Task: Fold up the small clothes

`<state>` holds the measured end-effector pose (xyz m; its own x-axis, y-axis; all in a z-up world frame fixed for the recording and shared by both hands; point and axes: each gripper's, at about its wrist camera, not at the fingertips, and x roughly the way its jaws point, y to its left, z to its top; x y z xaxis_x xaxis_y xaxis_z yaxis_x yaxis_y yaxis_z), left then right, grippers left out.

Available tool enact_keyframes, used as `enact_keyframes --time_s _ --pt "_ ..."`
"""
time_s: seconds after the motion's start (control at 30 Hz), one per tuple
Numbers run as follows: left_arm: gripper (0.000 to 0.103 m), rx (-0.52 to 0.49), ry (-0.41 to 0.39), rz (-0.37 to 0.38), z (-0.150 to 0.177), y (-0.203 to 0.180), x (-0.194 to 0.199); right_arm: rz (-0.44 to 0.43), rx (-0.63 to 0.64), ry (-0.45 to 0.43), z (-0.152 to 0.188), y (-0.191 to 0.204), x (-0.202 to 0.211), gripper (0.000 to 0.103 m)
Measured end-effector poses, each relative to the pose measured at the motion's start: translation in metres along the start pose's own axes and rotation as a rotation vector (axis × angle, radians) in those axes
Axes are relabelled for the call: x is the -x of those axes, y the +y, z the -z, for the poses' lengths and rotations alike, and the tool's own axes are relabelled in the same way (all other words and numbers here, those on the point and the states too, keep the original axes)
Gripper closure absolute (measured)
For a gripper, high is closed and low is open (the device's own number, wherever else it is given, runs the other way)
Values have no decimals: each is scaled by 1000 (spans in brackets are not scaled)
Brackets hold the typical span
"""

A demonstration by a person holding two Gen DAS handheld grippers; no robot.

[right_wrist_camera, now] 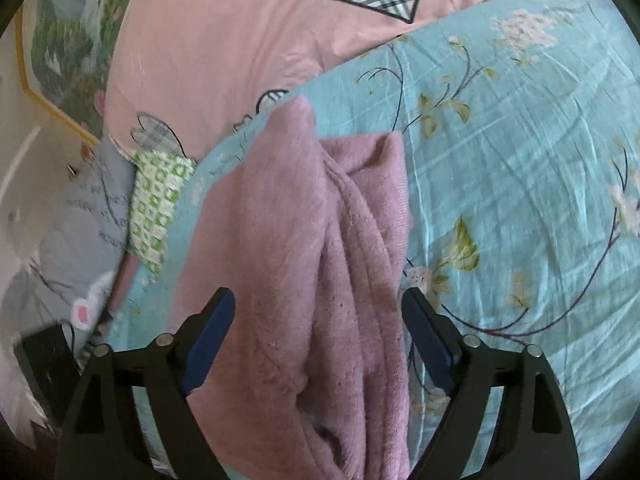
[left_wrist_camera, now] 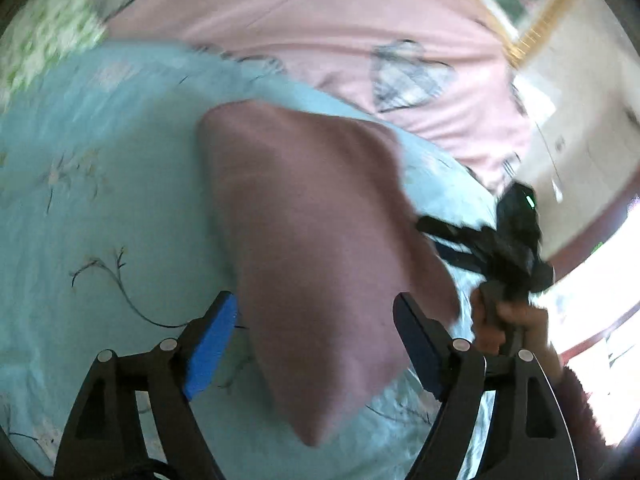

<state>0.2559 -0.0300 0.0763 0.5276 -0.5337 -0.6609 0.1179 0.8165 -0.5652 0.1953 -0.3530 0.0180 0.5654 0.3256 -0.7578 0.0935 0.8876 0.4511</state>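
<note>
A mauve fleece garment (left_wrist_camera: 312,248) lies folded on the light blue flowered sheet (left_wrist_camera: 100,200). My left gripper (left_wrist_camera: 316,324) hovers over its near end, jaws wide apart, and the pads do not press the cloth. In the right wrist view the same garment (right_wrist_camera: 320,264) shows layered folds running away from me. My right gripper (right_wrist_camera: 320,320) stands open above it, fingers on either side of the folds. The right gripper (left_wrist_camera: 452,240) also shows in the left wrist view, at the garment's right edge, held by a hand (left_wrist_camera: 508,320).
A pink duvet with checked hearts (right_wrist_camera: 224,52) lies beyond the blue sheet. A grey printed pillow (right_wrist_camera: 80,232) and a green-patterned cloth (right_wrist_camera: 160,208) sit at the left. Cream wall and a gold-edged frame (left_wrist_camera: 548,20) are at the far right.
</note>
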Motion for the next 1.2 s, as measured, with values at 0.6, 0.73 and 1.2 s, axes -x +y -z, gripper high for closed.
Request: enact_keyframes --time_s 0.6,0.73,1.2 --pt "58 183 138 228 -21 48 -86 -115 -99 164 13 -14 -38 66" --pt "61 132 66 220 -22 44 -38 -221 -117 88 23 15 -17 69" --pt "61 128 -66 129 59 118 100 -438 -4 124 108 123 -65 70"
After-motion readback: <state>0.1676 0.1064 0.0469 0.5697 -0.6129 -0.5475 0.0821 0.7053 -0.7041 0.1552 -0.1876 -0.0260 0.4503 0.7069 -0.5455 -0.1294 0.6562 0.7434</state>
